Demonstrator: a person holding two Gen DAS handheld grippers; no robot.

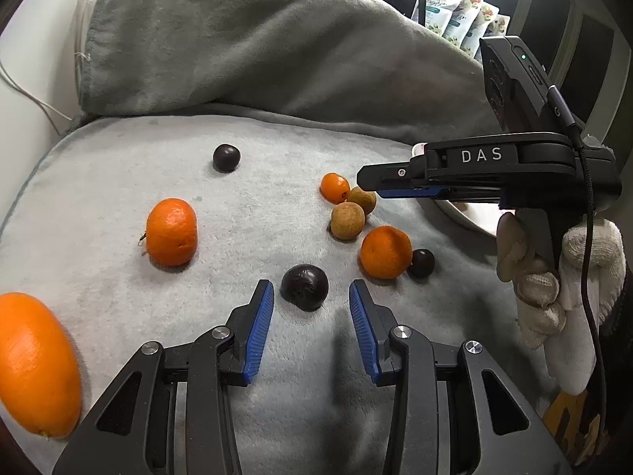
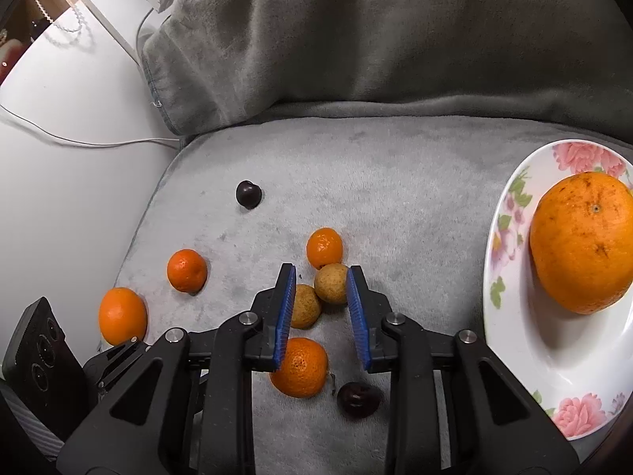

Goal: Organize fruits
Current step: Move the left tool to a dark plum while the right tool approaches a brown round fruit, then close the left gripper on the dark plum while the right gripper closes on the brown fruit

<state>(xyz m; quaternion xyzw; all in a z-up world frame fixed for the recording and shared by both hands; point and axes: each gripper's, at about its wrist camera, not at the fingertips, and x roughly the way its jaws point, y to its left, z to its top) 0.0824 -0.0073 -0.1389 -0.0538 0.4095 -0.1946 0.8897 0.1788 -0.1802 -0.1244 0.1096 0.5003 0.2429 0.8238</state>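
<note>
Cushion (image 2: 395, 198), grey and plush, carries everything. At its right edge sits a flowered plate (image 2: 514, 340) holding one big orange (image 2: 581, 241), so sorting onto the plate looks barely begun. A second large orange (image 1: 35, 360) lies at the cushion's near left edge. Two mandarins rest further in, one left of centre (image 1: 172, 231) and one right of centre (image 1: 384, 252), with a smaller orange fruit (image 1: 334, 187) behind. Touching that small one is a tan fruit (image 2: 331, 283), and a second tan fruit (image 2: 306, 308) sits against it. Three dark fruits are the smallest: one far back (image 1: 226, 157), one beside the right mandarin (image 1: 421, 263), one near the front (image 1: 304, 287). The left gripper (image 1: 310, 283) stands spread, its pads either side of that front dark fruit and clear of it. The right gripper (image 2: 321, 271), held by a gloved hand (image 1: 554, 277), has its jaws drawn close around the farther tan fruit; one pad seems to touch it, but I cannot tell whether both press. The step in hand appears to be a double pick. Next, each gripper likely needs a firm pinch, a lift, then a carry to the plate.
</note>
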